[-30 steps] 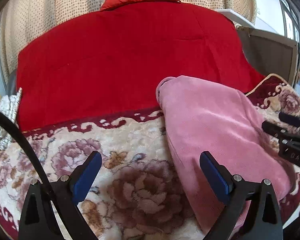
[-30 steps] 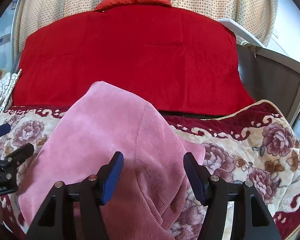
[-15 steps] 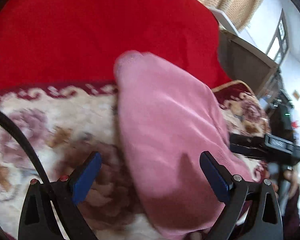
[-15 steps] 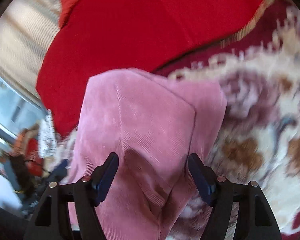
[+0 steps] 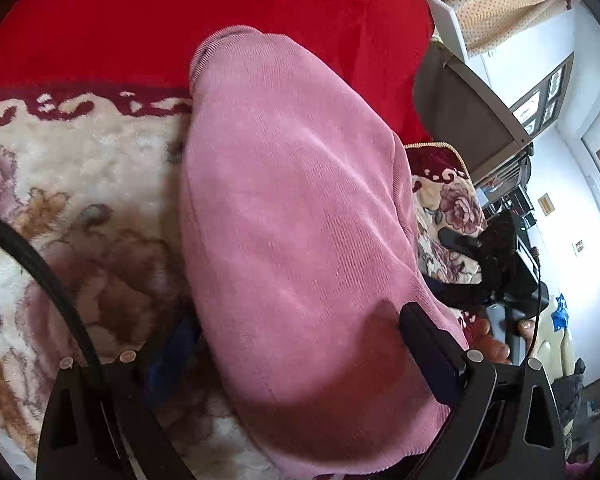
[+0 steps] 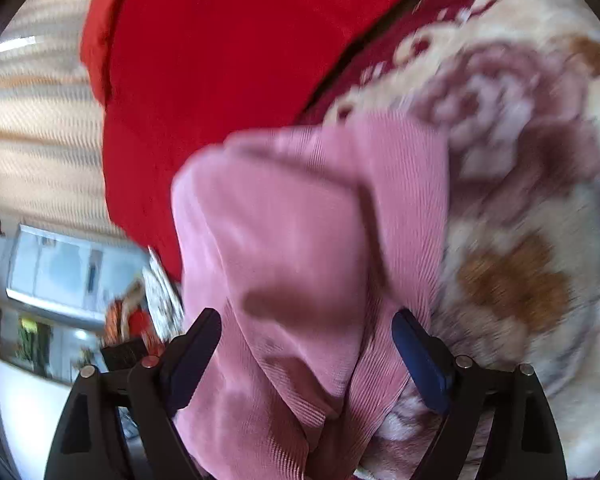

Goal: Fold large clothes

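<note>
A folded pink ribbed garment (image 5: 292,220) lies on a floral blanket (image 5: 84,184); it also shows in the right wrist view (image 6: 296,248), blurred. My left gripper (image 5: 300,344) is open, its fingers either side of the garment's near end. My right gripper (image 6: 308,344) is open too, with the garment's near edge between its fingers. The right gripper also shows in the left wrist view (image 5: 484,264), at the garment's right side, held by a hand.
A red quilt (image 5: 180,20) covers the bed beyond the floral blanket, with a red pillow (image 6: 96,36) at its head. A grey bed frame (image 5: 464,120) is at the right. Dotted curtains (image 6: 32,128) hang behind.
Both grippers have tilted and swung inward toward the garment. The left now straddles the garment's near end instead of bare blanket. Both stay open.
</note>
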A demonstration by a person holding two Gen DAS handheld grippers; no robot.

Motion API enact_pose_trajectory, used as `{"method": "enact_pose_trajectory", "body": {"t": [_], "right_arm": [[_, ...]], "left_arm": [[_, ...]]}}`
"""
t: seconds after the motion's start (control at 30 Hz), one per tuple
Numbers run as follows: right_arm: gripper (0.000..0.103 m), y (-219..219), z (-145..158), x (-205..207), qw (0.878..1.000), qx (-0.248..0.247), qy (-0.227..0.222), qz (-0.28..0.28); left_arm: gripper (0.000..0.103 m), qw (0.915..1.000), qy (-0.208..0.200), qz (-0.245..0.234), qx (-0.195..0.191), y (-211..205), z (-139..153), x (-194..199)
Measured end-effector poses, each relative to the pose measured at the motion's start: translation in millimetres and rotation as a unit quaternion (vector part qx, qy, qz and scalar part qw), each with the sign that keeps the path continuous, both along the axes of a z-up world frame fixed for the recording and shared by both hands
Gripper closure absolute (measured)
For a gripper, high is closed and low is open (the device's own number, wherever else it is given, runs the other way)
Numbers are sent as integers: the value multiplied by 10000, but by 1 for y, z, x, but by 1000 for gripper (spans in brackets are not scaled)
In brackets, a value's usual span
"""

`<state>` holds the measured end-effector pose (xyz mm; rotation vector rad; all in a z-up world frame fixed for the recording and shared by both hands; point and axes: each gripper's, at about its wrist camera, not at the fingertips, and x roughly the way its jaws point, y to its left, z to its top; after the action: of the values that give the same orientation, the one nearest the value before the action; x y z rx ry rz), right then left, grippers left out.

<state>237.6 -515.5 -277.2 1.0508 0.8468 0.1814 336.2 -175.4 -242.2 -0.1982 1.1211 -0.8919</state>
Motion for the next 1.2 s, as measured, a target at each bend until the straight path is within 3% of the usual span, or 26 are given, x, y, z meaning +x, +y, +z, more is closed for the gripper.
{"method": "enact_pose_trajectory", "body": {"t": [0.1, 0.17, 0.3, 0.37, 0.4, 0.53, 0.57, 0.63, 0.7, 0.83, 1.2], "right_arm": [[13, -9, -1, 0, 9991, -360, 209, 46], [12, -8, -17, 5, 9990, -77, 354, 275], [12, 15, -16, 16, 9975, 124, 75, 686], [2, 32, -16, 27, 9968, -161, 80, 774], [0, 38, -14, 31, 9964, -241, 8, 810], [1, 60, -18, 45, 9963, -414, -167, 738], [3, 63, -17, 47, 9961, -428, -229, 736], [21, 64, -16, 50, 9964, -330, -254, 735], [29, 70, -17, 50, 9972, -133, -301, 670], [40, 76, 2, 35, 9966, -294, -532, 555], [42, 126, 51, 10, 9853, -685, -1293, 878]], "left_arm": [[4, 10000, -40, 24, 36, 3, -1, 1], [4, 10000, -29, 69, -13, 6, -1, 4], [4, 9998, -19, 111, -147, 11, 0, 5], [10, 9998, -67, 89, -141, 6, 0, 2], [18, 9998, -92, 57, -136, 3, 0, 1], [25, 9996, -151, 110, -204, 2, -1, 1], [28, 9995, -152, 142, -248, 4, -1, 1], [39, 9993, -219, 162, -267, 9, 1, 2], [44, 9990, -290, 178, -296, 15, 4, 1], [53, 9979, -524, 129, -358, 21, 15, -5], [53, 9909, -1230, 390, -381, 59, 61, -38]]}}
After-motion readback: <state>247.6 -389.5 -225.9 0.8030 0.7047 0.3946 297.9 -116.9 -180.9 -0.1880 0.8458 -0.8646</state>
